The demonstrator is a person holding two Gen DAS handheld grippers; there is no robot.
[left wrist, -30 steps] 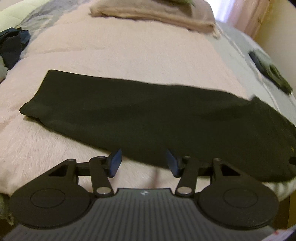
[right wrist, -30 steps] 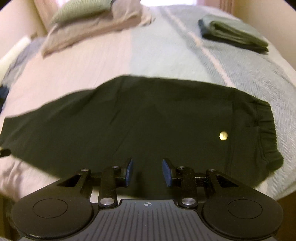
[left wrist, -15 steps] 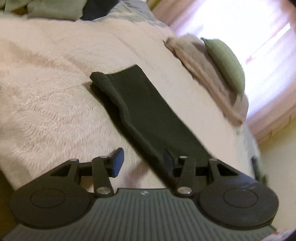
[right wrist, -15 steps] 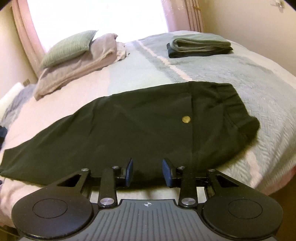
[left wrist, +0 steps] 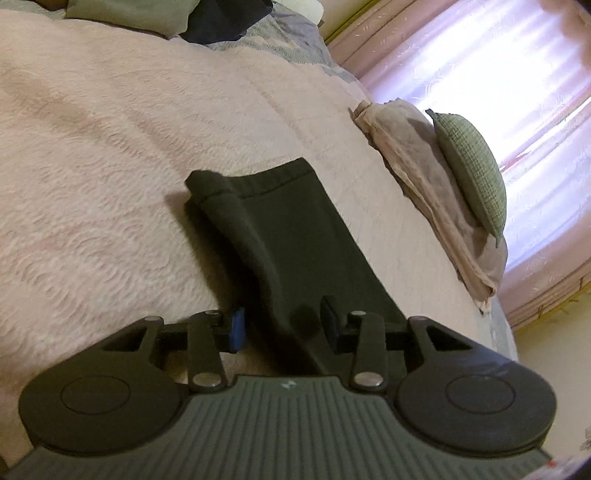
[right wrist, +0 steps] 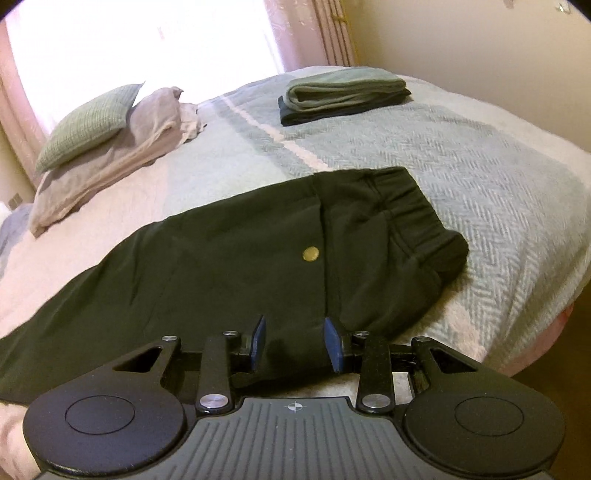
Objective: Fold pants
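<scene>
On the bed, in the left wrist view, the black pants (left wrist: 295, 229) lie as a long, narrow strip of smooth matte fabric across a pink fleece blanket (left wrist: 110, 166) with a wavy nap. The stitched leg hems sit at the far end, one layer slightly offset from the other. The left tongs (left wrist: 284, 326) stand over the near part of the leg; the jaws are closing, with a raised fold of the pant leg between the blue pads. Whether the pads already press the cloth cannot be told. Beyond the pants, a green woven cushion (left wrist: 472, 170) leans on a beige pillow (left wrist: 424, 177), near pink curtains (left wrist: 461, 55). Dark and green clothes (left wrist: 166, 14) are heaped at the far edge.

Across the bed, in the right wrist view, the pants (right wrist: 240, 258) show their wide upper part: a gathered elastic waistband (right wrist: 417, 218) at the right, a vertical seam, and a round brass button (right wrist: 310, 254). This end rests on a pale green herringbone blanket (right wrist: 480, 184); the legs run off to the left. The right tongs (right wrist: 294, 345) are partly open above the near edge of the pants, the fabric showing between the blue pads without visible contact. A folded stack of green and dark garments (right wrist: 343, 94) lies well apart at the far side.
</scene>
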